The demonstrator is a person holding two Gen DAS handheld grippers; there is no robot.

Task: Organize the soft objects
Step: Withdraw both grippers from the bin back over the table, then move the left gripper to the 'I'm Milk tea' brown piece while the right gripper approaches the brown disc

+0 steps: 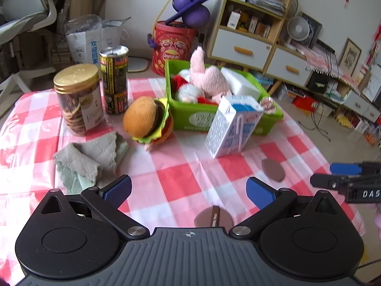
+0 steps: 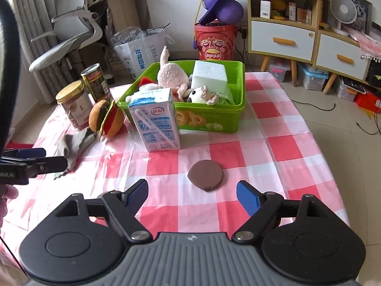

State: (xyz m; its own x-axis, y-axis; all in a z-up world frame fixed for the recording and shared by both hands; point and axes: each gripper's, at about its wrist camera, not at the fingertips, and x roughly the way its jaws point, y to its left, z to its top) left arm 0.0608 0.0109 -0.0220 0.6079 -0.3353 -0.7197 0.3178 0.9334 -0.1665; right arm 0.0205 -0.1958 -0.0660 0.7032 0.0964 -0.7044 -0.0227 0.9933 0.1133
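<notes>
Green bin (image 2: 214,119) already gathers plush toys; burger plush (image 2: 107,119) waits left of it; both tools (image 1: 188,190) (image 2: 191,195) spread, empty.

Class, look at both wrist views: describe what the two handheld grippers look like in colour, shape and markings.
Both match. The left gripper and the right gripper have a ribbed grey body, two round black discs, black linkage arms with silver pivot pins, and blue textured finger pads. White lettering marks their sides.

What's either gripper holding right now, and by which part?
Nothing. The left gripper and the right gripper both stand open above the checked tablecloth, with no object between their pads.
</notes>
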